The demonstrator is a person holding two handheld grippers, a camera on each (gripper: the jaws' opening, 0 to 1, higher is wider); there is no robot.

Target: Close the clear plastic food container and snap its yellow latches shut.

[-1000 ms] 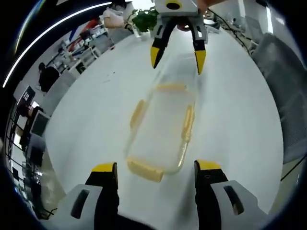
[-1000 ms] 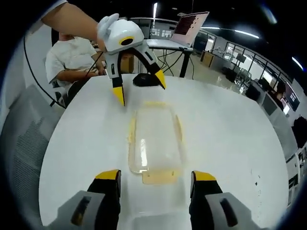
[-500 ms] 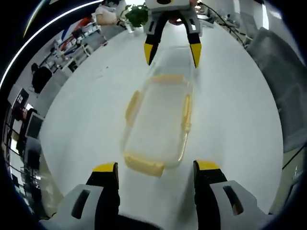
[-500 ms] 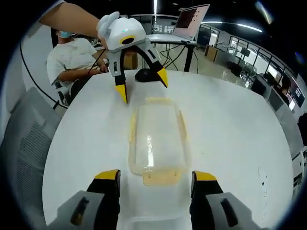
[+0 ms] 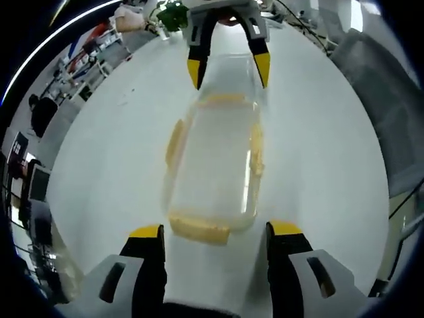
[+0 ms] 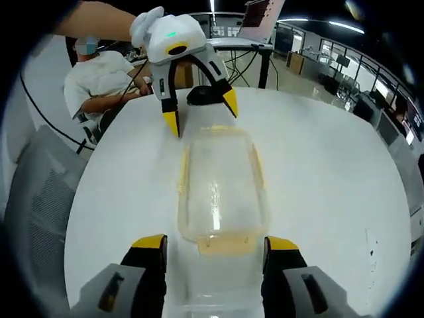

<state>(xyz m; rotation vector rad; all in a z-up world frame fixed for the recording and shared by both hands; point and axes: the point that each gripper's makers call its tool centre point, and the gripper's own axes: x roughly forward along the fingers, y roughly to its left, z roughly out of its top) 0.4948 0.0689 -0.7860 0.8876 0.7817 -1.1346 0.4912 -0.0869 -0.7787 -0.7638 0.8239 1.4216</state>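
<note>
Clear container [image 5: 215, 165] sat lid-on mid white desk [image 5: 318, 165]. Left hand-held gripper [image 5: 215, 232] at its 6 o'clock end, right hand-held gripper [image 6: 215, 242] at 12, both w/ jaws apart, empty.

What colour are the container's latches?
Pale yellow latches on the clear plastic container, best in the right gripper view.

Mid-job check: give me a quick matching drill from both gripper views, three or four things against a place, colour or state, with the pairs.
Things:
1. food container
2. end latch
3. left gripper
4. black object

Descriptions:
A. open, fingers either side of one container end
B. clear, lying on the white table
C. yellow, just in front of the right gripper
D. on the table, behind the left gripper as the right gripper view sees it

Pairs: 1-B, 2-C, 3-A, 4-D
</note>
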